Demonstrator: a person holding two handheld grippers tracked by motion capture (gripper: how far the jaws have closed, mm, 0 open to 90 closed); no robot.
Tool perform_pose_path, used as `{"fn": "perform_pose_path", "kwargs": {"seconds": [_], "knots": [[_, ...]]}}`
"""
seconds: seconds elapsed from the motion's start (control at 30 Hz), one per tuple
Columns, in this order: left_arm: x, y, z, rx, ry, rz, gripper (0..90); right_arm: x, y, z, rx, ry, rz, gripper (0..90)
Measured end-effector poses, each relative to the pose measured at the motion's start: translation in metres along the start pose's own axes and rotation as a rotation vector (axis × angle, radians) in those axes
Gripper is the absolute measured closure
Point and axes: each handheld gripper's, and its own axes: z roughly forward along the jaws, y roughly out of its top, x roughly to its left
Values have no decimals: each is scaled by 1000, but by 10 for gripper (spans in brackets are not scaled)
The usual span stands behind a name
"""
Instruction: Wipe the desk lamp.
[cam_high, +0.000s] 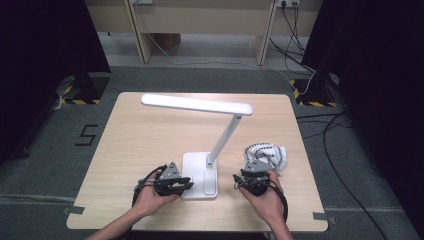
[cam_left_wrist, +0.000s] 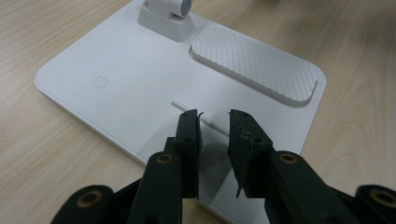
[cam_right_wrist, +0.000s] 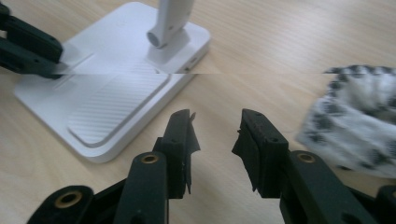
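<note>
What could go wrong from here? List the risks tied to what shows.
1. The left gripper hangs with its jaws apart over the lamp base, well off the power mark; a press here may miss it.
2. The long lamp head overhangs far to one side, so pushing the base edge might tip the lamp.
3. The right gripper sits near the spotted cloth and could snag it.

Light wood tabletop (cam_high: 150, 135) set on grey carpeted floor (cam_high: 200, 77), a "5" (cam_high: 87, 135) marked at the left, black curtains (cam_high: 45, 40) hung either side, wooden furniture (cam_high: 200, 22) behind, cables (cam_high: 320, 120) trailed at right, hazard-taped stand bases (cam_high: 80, 95) placed nearby
</note>
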Motion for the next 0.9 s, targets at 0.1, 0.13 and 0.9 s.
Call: {"fn": "perform_pose_path", "kwargs": {"seconds": [0.1,0.13,0.9], "knots": [[0,-1,-5,-17,14,-7,716,8,-1,5,15,41,-11,694],[0,-2,-9,-22,24,-8,724,11,-2,7,20,54,-8,716],[19,-21,-16,60,98,-78,849,39,-10,43,133,126,-48,900]]}}
